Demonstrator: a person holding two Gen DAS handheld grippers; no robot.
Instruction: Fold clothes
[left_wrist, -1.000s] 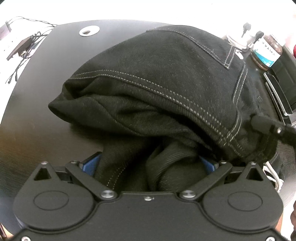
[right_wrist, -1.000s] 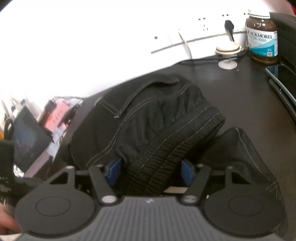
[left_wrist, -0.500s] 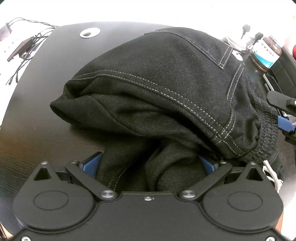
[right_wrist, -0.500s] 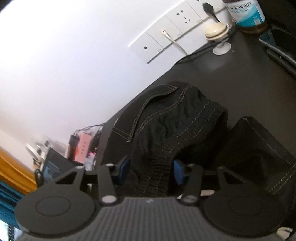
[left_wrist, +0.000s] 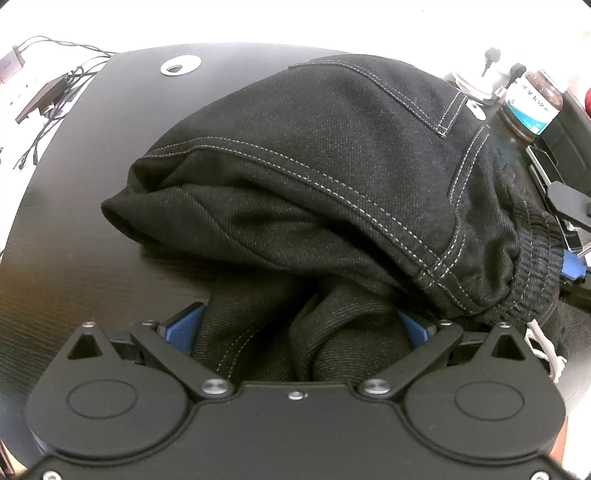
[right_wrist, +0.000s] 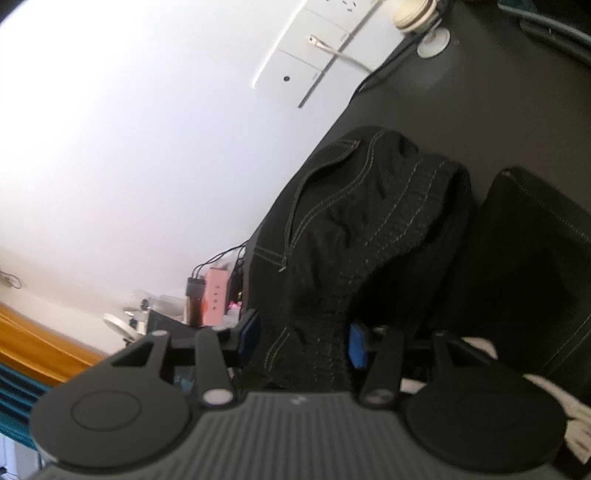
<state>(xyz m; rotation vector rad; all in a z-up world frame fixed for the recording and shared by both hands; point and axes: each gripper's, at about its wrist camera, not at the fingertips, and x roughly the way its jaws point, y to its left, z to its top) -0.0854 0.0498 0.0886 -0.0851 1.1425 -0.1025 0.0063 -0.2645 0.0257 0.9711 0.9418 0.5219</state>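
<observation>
- A pair of black jeans (left_wrist: 332, 177) with pale stitching lies bunched in a heap on the dark table (left_wrist: 74, 258), filling its middle and right side.
- The left gripper (left_wrist: 299, 328) sits at the near edge of the heap; folds of denim fill the gap between its blue pads (left_wrist: 183, 326), which stand wide apart and press on the cloth from both sides.
- The right gripper (right_wrist: 303, 341) is at the right end of the heap, tilted over; its blue pads clamp the gathered elastic waistband (right_wrist: 332, 325).
- A brown supplement bottle (left_wrist: 532, 103) stands on the far right of the table, beyond the jeans.
</observation>
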